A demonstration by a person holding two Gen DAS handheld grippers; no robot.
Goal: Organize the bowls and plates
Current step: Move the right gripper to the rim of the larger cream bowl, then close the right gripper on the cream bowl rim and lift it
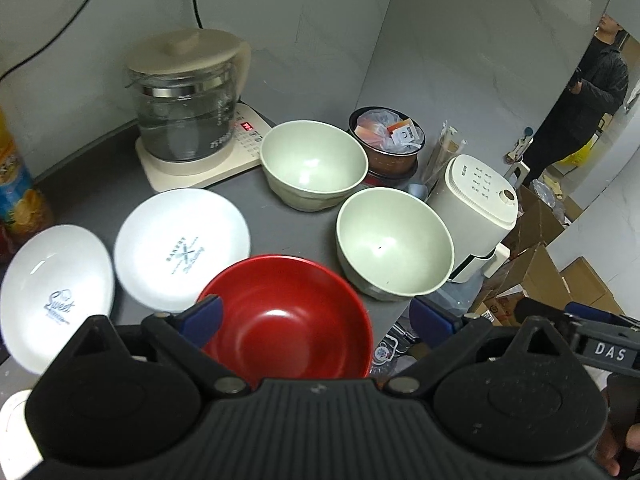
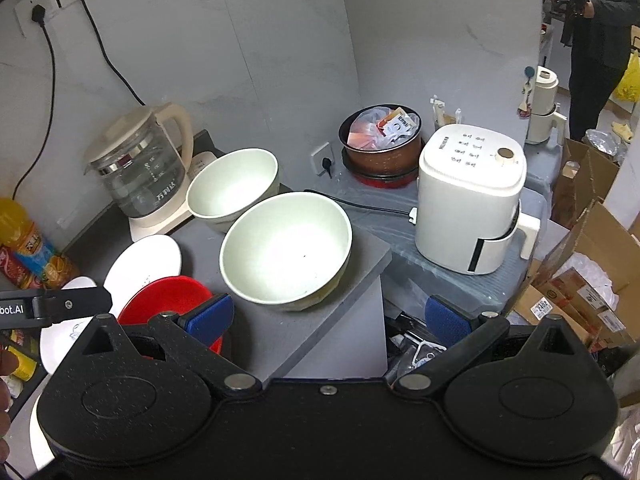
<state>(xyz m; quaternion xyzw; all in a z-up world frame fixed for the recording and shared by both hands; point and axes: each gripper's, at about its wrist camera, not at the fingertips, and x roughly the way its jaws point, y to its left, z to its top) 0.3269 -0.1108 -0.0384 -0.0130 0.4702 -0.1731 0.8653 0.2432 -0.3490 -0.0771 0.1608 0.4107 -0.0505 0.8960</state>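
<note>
Left wrist view: the left gripper [image 1: 316, 316] stands with jaws spread wide and gripping nothing; the red bowl [image 1: 286, 318] sits between them, just ahead. Two white plates [image 1: 182, 248] [image 1: 56, 292] lie on the grey counter [image 1: 100, 172] left of the jaws, two pale green bowls [image 1: 394, 244] [image 1: 314, 164] ahead and right, a glass kettle [image 1: 186, 112] beyond. Right wrist view: the right gripper [image 2: 328, 320] is likewise wide and empty, over the counter's edge; the nearer green bowl [image 2: 286, 250] lies just ahead, the red bowl [image 2: 160, 296] behind its left finger, a white appliance [image 2: 470, 200] ahead to the right.
</note>
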